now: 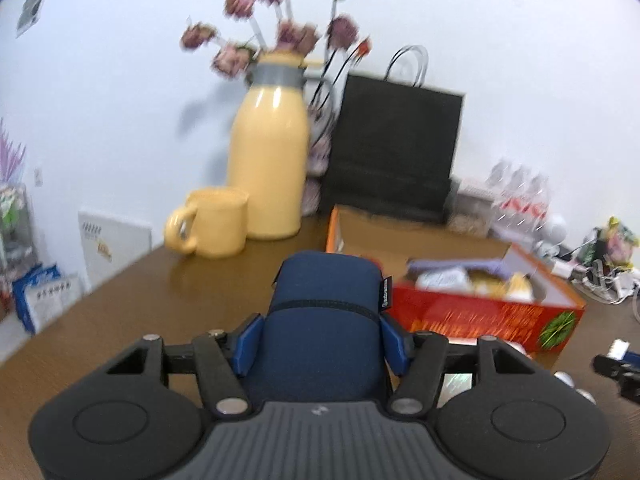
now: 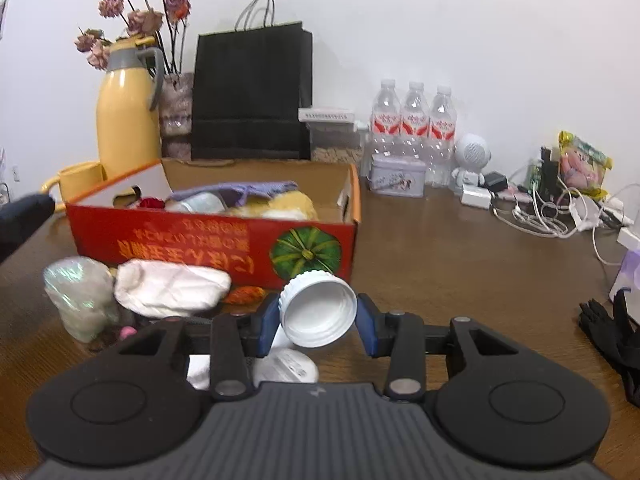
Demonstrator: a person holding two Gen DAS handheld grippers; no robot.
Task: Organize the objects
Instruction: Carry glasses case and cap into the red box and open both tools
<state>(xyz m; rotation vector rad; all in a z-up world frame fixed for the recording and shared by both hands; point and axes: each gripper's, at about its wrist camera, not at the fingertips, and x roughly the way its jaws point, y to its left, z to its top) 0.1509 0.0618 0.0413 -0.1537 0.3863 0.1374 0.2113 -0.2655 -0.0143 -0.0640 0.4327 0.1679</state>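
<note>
My left gripper (image 1: 320, 338) is shut on a navy blue zip case (image 1: 324, 320), its blue pads pressing both sides, lifted above the brown table (image 1: 120, 320). My right gripper (image 2: 318, 320) is shut on a white screw cap (image 2: 320, 310), open side tilted toward the camera. The red and orange cardboard box (image 2: 208, 246) lies ahead of both grippers, holding a purple cloth, a yellow plush and other items. The box (image 1: 480, 316) sits right of the case in the left wrist view. The case's end (image 2: 24, 212) shows at the far left of the right wrist view.
A yellow jug (image 1: 268, 160) with dried flowers and a yellow mug (image 1: 212, 226) stand at the back left, a black paper bag (image 2: 250, 96) behind the box. White cloth (image 2: 172, 288), an iridescent pouch (image 2: 80, 296), water bottles (image 2: 414, 120), a tin (image 2: 396, 174), cables (image 2: 552, 212) and a black glove (image 2: 616, 332) lie around.
</note>
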